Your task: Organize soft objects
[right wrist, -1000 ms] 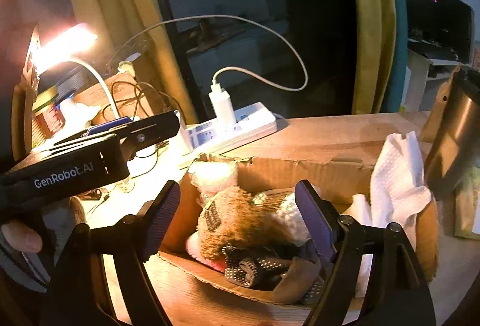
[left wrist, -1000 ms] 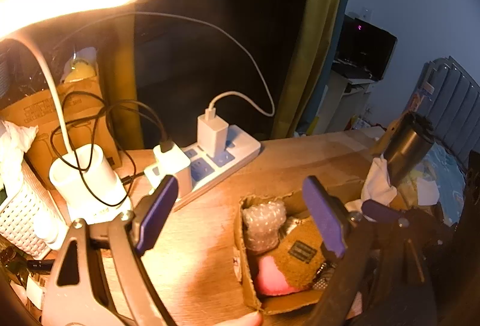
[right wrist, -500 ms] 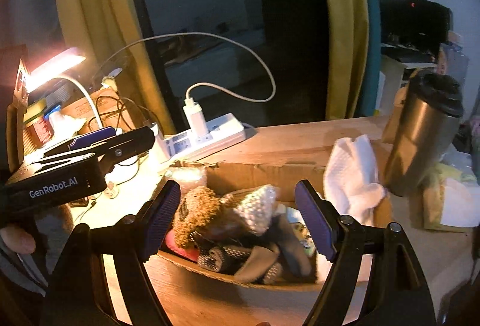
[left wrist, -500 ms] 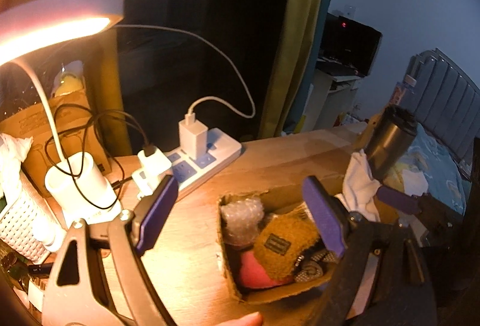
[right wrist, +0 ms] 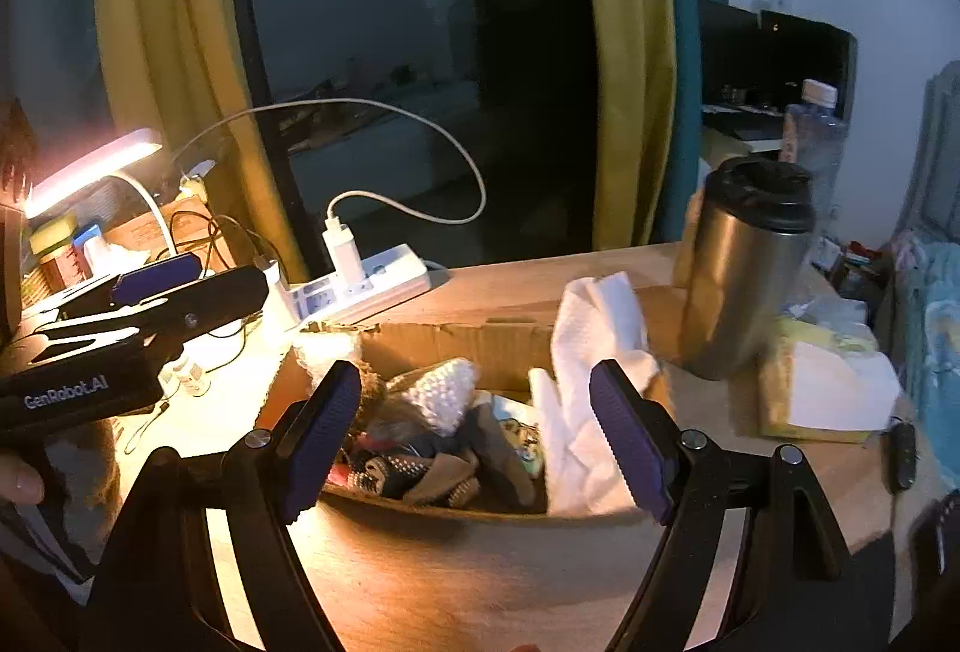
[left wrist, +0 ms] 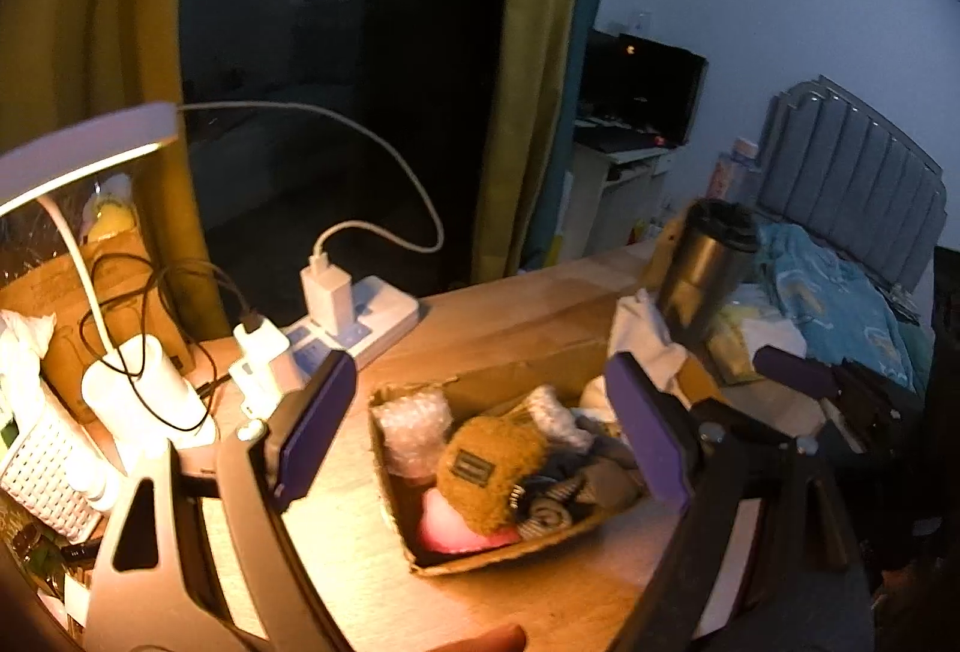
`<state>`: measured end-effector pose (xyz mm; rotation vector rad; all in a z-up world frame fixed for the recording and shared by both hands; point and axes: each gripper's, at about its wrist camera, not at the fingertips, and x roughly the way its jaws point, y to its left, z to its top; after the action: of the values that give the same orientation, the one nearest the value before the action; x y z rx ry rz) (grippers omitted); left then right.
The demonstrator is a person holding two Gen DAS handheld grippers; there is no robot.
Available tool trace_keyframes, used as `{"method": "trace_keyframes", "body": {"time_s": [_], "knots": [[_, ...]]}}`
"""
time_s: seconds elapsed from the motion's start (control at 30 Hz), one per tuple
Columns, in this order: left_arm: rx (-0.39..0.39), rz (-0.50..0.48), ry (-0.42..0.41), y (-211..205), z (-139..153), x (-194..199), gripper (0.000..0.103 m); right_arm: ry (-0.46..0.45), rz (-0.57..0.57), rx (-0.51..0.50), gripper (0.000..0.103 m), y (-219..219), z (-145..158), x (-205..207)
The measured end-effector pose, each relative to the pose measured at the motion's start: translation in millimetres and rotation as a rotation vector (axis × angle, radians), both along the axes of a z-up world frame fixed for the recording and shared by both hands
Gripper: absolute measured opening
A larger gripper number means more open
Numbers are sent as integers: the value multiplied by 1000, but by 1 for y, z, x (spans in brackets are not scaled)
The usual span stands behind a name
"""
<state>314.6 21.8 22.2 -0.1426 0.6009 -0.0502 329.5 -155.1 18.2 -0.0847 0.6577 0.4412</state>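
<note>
A shallow cardboard box (left wrist: 510, 550) (right wrist: 456, 340) sits on the wooden desk, full of soft things: a brown plush item (left wrist: 486, 472), a pink one (left wrist: 444, 523), bubble wrap (left wrist: 411, 424), a white knitted piece (right wrist: 441, 391), dark socks (right wrist: 420, 469). A white towel (right wrist: 600, 346) hangs over its right end. My left gripper (left wrist: 480, 436) is open and empty above and short of the box. My right gripper (right wrist: 474, 436) is open and empty in front of the box; it also shows in the left wrist view (left wrist: 798, 382).
A steel travel mug (right wrist: 744, 268) stands right of the box, with tissue packs (right wrist: 822, 394) beyond. A power strip (left wrist: 354, 322) with chargers and cables, a lit desk lamp (left wrist: 138, 394) and a white basket (left wrist: 42, 466) crowd the left. Curtains and a dark window stand behind.
Both grippers have pulled back and up from the box, which now looks smaller and farther. The lamp head has shifted towards the left edge of the left wrist view.
</note>
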Motion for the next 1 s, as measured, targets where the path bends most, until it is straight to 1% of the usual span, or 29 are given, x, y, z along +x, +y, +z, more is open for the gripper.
{"method": "trace_keyframes", "body": {"time_s": [0.07, 0.17, 0.43, 0.67, 0.77, 0.9, 0.97, 1.0], "knots": [[-13, -23, -7, -3, 5, -5, 86, -10, -16, -3, 82, -6, 4, -6], [-9, -39, -26, -7, 13, -14, 86, -24, -34, -3, 82, -13, 11, -15], [13, -90, -74, -24, 31, -43, 86, -72, -67, -6, 82, -24, 31, -44], [35, -124, -114, -36, 46, -72, 86, -129, -96, -7, 82, -35, 51, -77], [46, -128, -148, -39, 54, -86, 86, -150, -108, -10, 82, -39, 60, -91], [70, -133, -228, -43, 71, -111, 86, -185, -123, -16, 82, -43, 72, -109], [68, -139, -245, -44, 75, -118, 87, -198, -128, -17, 82, -43, 77, -116], [62, -142, -250, -44, 78, -122, 93, -206, -130, -18, 82, -43, 80, -121]]}}
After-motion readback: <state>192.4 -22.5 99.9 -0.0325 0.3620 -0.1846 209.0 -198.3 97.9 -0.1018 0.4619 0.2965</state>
